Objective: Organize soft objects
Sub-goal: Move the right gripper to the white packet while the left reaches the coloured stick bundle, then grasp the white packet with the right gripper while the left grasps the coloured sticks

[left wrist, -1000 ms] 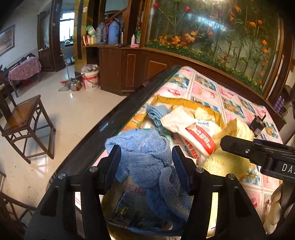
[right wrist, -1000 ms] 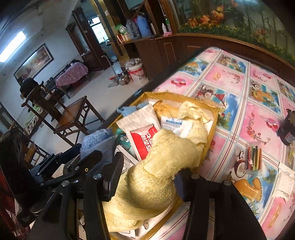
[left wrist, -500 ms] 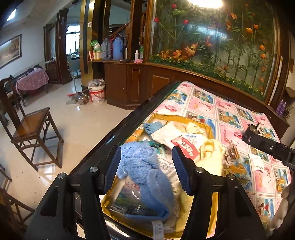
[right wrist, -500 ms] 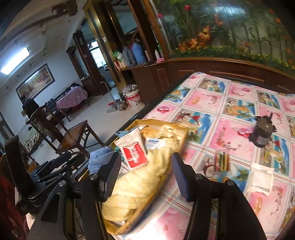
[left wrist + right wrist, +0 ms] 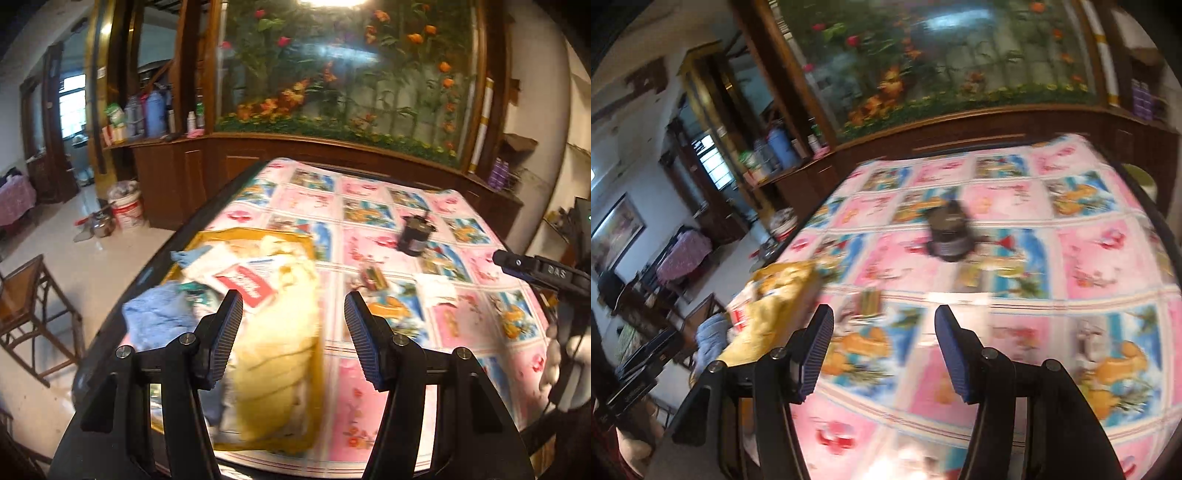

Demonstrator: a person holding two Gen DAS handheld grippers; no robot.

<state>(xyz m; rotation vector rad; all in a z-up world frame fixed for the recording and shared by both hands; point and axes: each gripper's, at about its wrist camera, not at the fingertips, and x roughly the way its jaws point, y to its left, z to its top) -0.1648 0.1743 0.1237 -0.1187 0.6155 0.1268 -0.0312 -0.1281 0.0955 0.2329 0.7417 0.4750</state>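
Left wrist: left gripper (image 5: 293, 332) wide, empty; right gripper (image 5: 884, 347) likewise; packet (image 5: 245, 282) print unreadable.

Cartoon-print covered table (image 5: 369, 417) with yellow tray (image 5: 255, 233), dark jar (image 5: 415, 234), white packet (image 5: 436, 290).

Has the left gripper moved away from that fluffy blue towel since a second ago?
Yes. The left gripper has opened and backed off rightward; the blue towel lies in the yellow tray.

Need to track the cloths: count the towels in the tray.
2: a blue towel at the tray's left edge, a yellow towel along its right side. Others may be buried.
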